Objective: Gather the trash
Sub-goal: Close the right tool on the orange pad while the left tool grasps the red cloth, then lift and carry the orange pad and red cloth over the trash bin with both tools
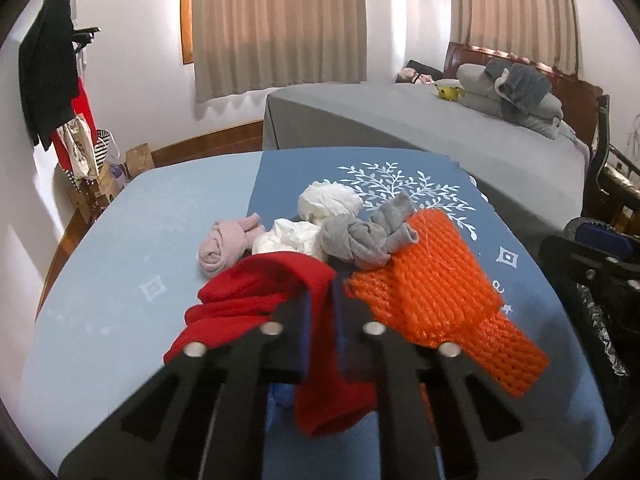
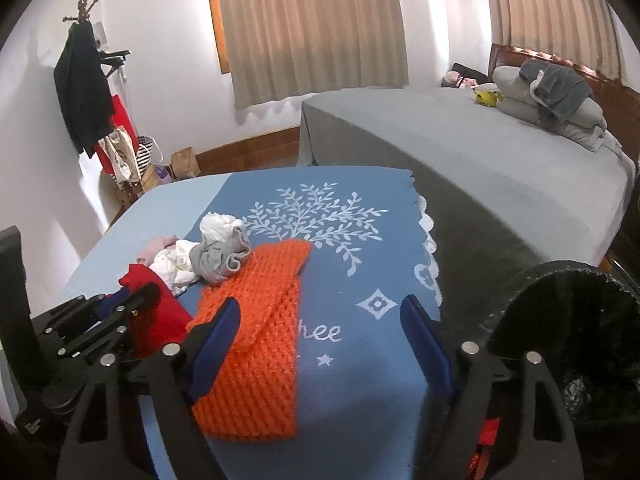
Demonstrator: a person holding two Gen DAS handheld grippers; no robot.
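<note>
My left gripper (image 1: pixel 322 300) is shut on a red cloth (image 1: pixel 256 292), which hangs down between the fingers over the blue tablecloth (image 1: pixel 120 264). Beyond it lie an orange foam net (image 1: pixel 436 280), a grey sock bundle (image 1: pixel 364 236), white crumpled wads (image 1: pixel 328 200) and a pink sock roll (image 1: pixel 224 244). My right gripper (image 2: pixel 320 320) is open and empty above the tablecloth (image 2: pixel 360 380), its left finger (image 2: pixel 216 340) over the orange net (image 2: pixel 256 344). The left gripper (image 2: pixel 120 312) with the red cloth (image 2: pixel 160 312) shows at the left of the right wrist view.
A black bin with a liner (image 2: pixel 580 340) stands at the table's right edge; it also shows in the left wrist view (image 1: pixel 600 300). A grey bed (image 2: pixel 480 160) lies behind. A coat rack with clothes (image 2: pixel 84 88) and bags stands by the left wall.
</note>
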